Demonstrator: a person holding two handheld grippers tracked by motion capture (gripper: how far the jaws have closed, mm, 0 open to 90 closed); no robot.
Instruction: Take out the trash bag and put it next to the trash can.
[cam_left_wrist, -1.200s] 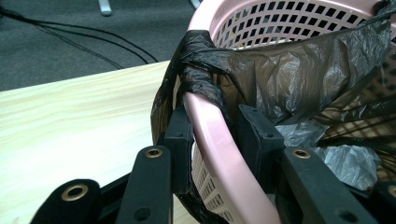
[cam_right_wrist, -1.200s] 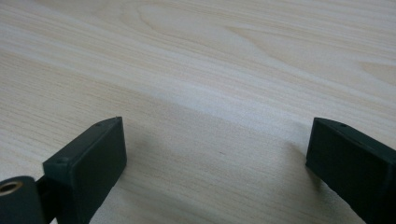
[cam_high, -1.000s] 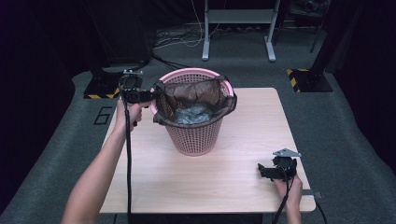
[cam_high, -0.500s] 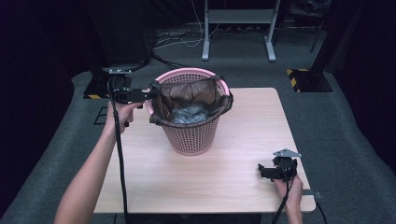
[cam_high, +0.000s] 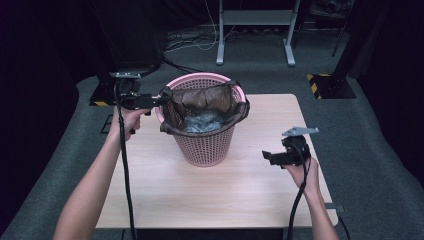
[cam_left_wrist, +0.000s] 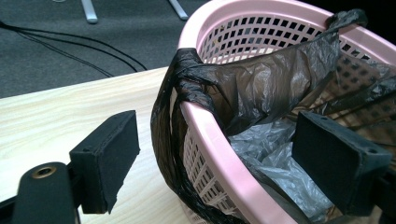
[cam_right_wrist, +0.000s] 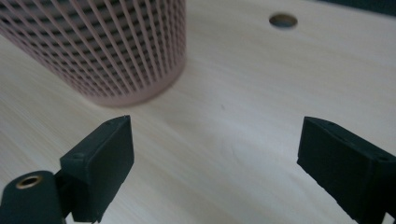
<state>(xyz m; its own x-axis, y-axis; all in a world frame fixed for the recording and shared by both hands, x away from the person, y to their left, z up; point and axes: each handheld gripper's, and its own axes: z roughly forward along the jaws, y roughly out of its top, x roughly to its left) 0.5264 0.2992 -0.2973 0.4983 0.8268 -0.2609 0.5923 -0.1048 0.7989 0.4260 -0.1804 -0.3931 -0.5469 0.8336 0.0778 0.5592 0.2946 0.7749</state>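
Observation:
A pink mesh basket (cam_high: 206, 145) stands mid-table, lined with a dark plastic bag (cam_high: 200, 100) that holds crumpled grey plastic (cam_high: 202, 121). The bag's edge (cam_left_wrist: 187, 74) is folded over the basket's left rim (cam_left_wrist: 219, 149). My left gripper (cam_high: 161, 98) is open at that rim. In the left gripper view its jaws straddle the rim and the bag fold, one outside and one over the inside, gripping nothing (cam_left_wrist: 219, 158). My right gripper (cam_high: 266, 156) hovers open to the right of the basket, low over the table. Its jaws (cam_right_wrist: 215, 163) hold nothing, and the basket's base (cam_right_wrist: 107, 51) lies ahead.
The wooden table (cam_high: 240, 200) has bare room in front of and beside the basket, and a small hole (cam_right_wrist: 283, 20) in its top. Around it are grey floor, cables (cam_left_wrist: 70, 51) and a metal stand (cam_high: 255, 30) behind.
My right gripper has risen and moved forward and left toward the basket. My left gripper has drawn slightly left along the rim.

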